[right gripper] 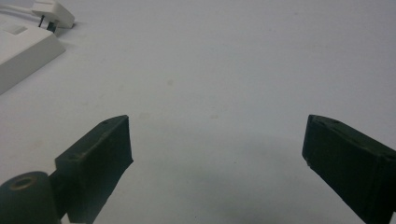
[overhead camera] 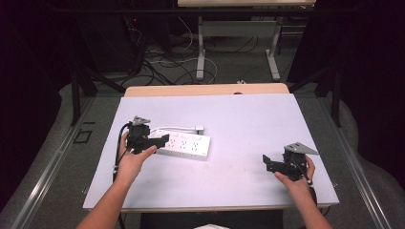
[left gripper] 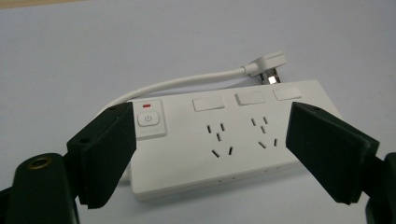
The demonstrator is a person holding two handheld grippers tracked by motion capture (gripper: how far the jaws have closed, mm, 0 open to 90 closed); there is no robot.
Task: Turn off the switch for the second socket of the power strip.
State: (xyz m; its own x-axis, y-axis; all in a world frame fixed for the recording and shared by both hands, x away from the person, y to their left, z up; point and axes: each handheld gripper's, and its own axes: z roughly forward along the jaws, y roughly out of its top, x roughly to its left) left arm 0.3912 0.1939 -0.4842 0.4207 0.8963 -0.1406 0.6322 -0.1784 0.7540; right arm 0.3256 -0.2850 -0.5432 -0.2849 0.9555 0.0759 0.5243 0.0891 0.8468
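A white power strip (overhead camera: 184, 145) lies flat on the white table mat, with its white cord looping back to a plug (overhead camera: 199, 128) resting beside it. My left gripper (overhead camera: 162, 140) hovers at the strip's left end, open. In the left gripper view the strip (left gripper: 224, 140) sits between and beyond the two black pads (left gripper: 107, 149), which do not touch it; its power button (left gripper: 148, 120) and the plug (left gripper: 268, 63) show clearly. My right gripper (overhead camera: 266, 162) rests near the table's right front, open over bare mat (right gripper: 210, 140). The strip's corner (right gripper: 23, 56) appears at the far left there.
The white mat (overhead camera: 248, 124) covers a wooden table whose back edge (overhead camera: 205, 89) shows behind it. Beyond stand another table's legs (overhead camera: 200, 47) and floor cables (overhead camera: 162, 67). Dark curtains flank both sides.
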